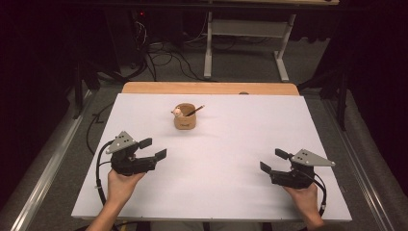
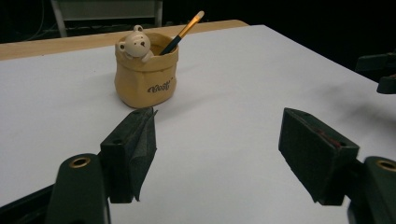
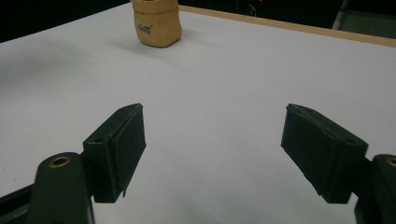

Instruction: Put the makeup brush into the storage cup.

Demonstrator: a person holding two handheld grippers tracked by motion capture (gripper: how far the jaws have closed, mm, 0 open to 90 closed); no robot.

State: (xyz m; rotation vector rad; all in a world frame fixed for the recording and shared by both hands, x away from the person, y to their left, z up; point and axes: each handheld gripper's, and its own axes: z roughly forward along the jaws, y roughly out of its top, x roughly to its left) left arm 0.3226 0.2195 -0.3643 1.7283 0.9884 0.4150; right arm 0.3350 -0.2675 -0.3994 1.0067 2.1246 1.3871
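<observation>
A tan sack-shaped pot (image 1: 184, 117) (image 2: 145, 74) (image 3: 156, 23) with a small bear figure (image 2: 136, 43) on its rim stands on the white board toward the back middle. A pencil (image 2: 183, 31) leans inside it. My left gripper (image 1: 153, 148) (image 2: 217, 140) rests low at the left front, held by a hand, open with nothing between its jaws, pointing toward the pot. My right gripper (image 1: 273, 160) (image 3: 212, 135) sits at the right front, also open and empty, jaws aimed leftward.
The white board (image 1: 211, 159) lies on a wooden table whose edge (image 1: 210, 88) shows at the back. Beyond it are a grey floor, cables (image 1: 163, 60) and a white desk frame (image 1: 245, 43). Dark drops flank both sides.
</observation>
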